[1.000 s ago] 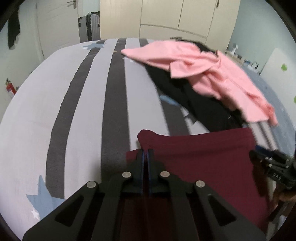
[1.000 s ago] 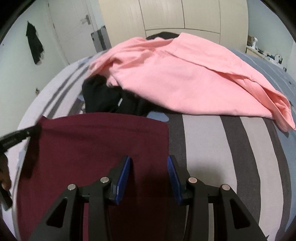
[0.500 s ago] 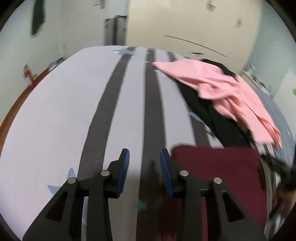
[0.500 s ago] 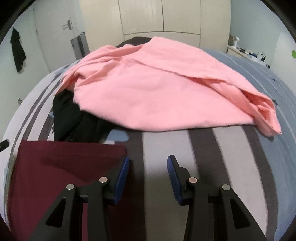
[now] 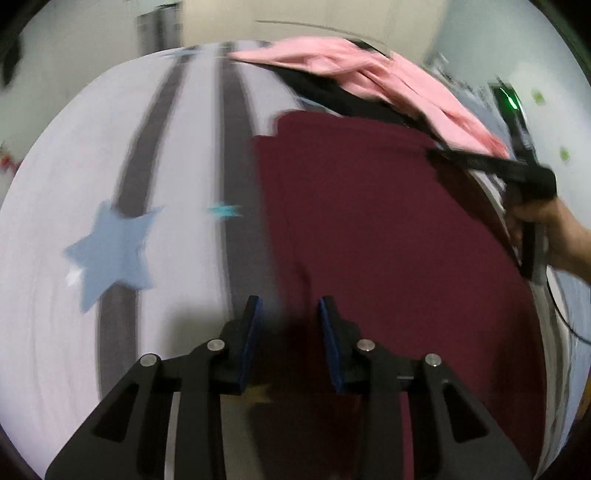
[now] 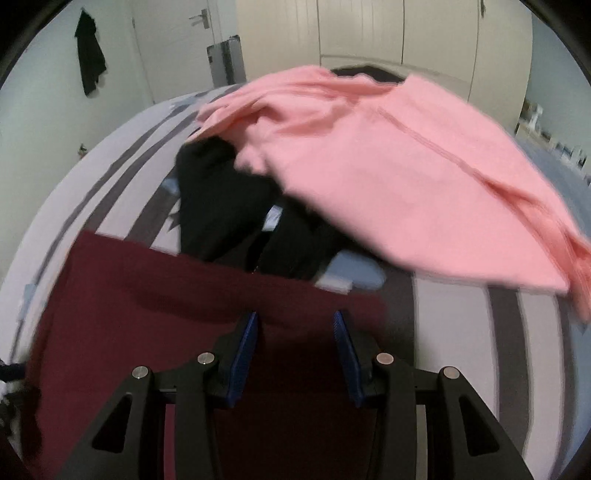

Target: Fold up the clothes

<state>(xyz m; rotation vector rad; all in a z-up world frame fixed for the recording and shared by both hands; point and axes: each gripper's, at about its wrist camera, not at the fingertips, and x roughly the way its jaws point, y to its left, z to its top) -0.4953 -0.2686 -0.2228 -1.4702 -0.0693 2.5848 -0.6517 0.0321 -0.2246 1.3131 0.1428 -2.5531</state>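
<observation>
A dark red garment (image 5: 388,229) lies flat on the striped bed; it also shows in the right wrist view (image 6: 155,310). My left gripper (image 5: 290,317) is open and empty, over the garment's near left edge. My right gripper (image 6: 295,328) is open and empty, above the garment's far right part. In the left wrist view the right gripper (image 5: 480,162) shows at the garment's right side, held by a hand. A pink garment (image 6: 388,173) lies over a black garment (image 6: 221,206) behind.
The bed cover (image 5: 74,166) is pale with dark stripes and a blue star (image 5: 110,247). Cupboards (image 6: 406,33) and a door (image 6: 177,48) stand behind the bed. A shelf with small items (image 6: 554,144) is at the right.
My left gripper let go of the dark red garment and opened, then moved back over its near left edge. My right gripper stayed open and shifted left over the garment.
</observation>
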